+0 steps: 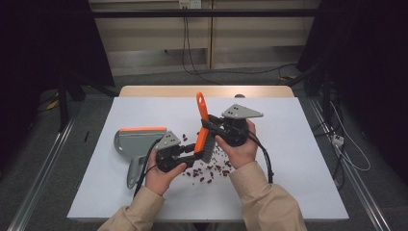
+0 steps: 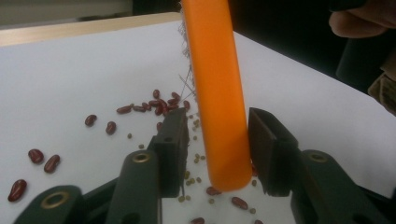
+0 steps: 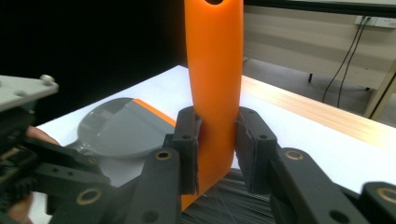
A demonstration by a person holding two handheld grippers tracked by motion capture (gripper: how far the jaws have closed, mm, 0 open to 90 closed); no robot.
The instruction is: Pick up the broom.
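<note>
High view: a person sits at the near edge of a white desk (image 1: pixel 298 192) and holds a tool in each hand. The right gripper (image 1: pixel 211 126) is near the middle of the desk. Its jaws are squeezed tight on the orange handle of a brush (image 1: pixel 202 126). The handle sticks up and leans toward the far edge. The dark bristles point down toward the near edge.

The left gripper (image 1: pixel 198 155) is just left of the brush. It reaches to the right, and its tips are at the bristle end of the brush.

Red beans (image 1: pixel 208 171) lie spread on the desk under the brush and a bit nearer the near edge. A grey dustpan (image 1: pixel 134 142) with an orange strip lies flat toward the left edge, just left of the left hand (image 1: pixel 159 175). The right hand (image 1: pixel 240 147) is wrapped round its gripper.

Left gripper view: the round end of the orange brush (image 2: pixel 217 93) hangs between the two black jaws. The jaws are close in on both sides of it, and I cannot tell if they press on it. Red beans (image 2: pixel 154 105) and tiny green ones (image 2: pixel 196 158) lie on the white desk (image 2: pixel 70 79) behind.

Right gripper view: both black jaws press on the orange handle of the brush (image 3: pixel 215 70). Thin dark bristles show below the jaws. The grey dustpan (image 3: pixel 116 128) lies on the desk (image 3: pixel 327 140) behind and to the left.
</note>
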